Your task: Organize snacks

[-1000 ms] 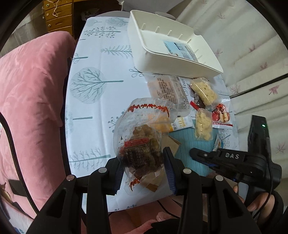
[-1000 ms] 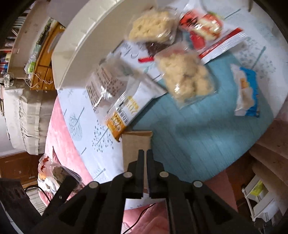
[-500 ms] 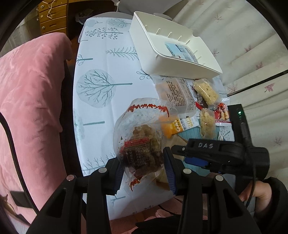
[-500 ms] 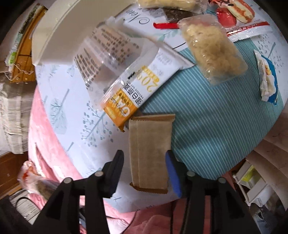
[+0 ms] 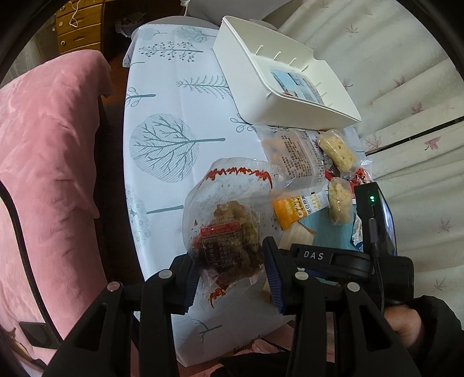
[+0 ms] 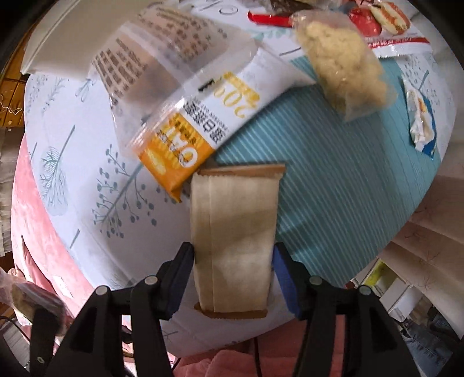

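My left gripper is shut on a clear bag of brown snack pieces with a red label, held above the table's near edge. My right gripper is open, its blue pads on either side of a tan paper packet that lies flat on the tablecloth. Whether the pads touch it I cannot tell. An orange and white oat bar lies just beyond the packet. A white bin stands at the far side of the table.
More snacks lie beyond: a clear printed pack, a puffed rice cake, a red wrapper, a blue and white packet. A pink sofa runs along the left. Curtains hang at the right.
My right gripper has opened and moved forward, so its jaws now straddle the tan packet. My left gripper keeps hold of the clear bag and has lifted back a little.
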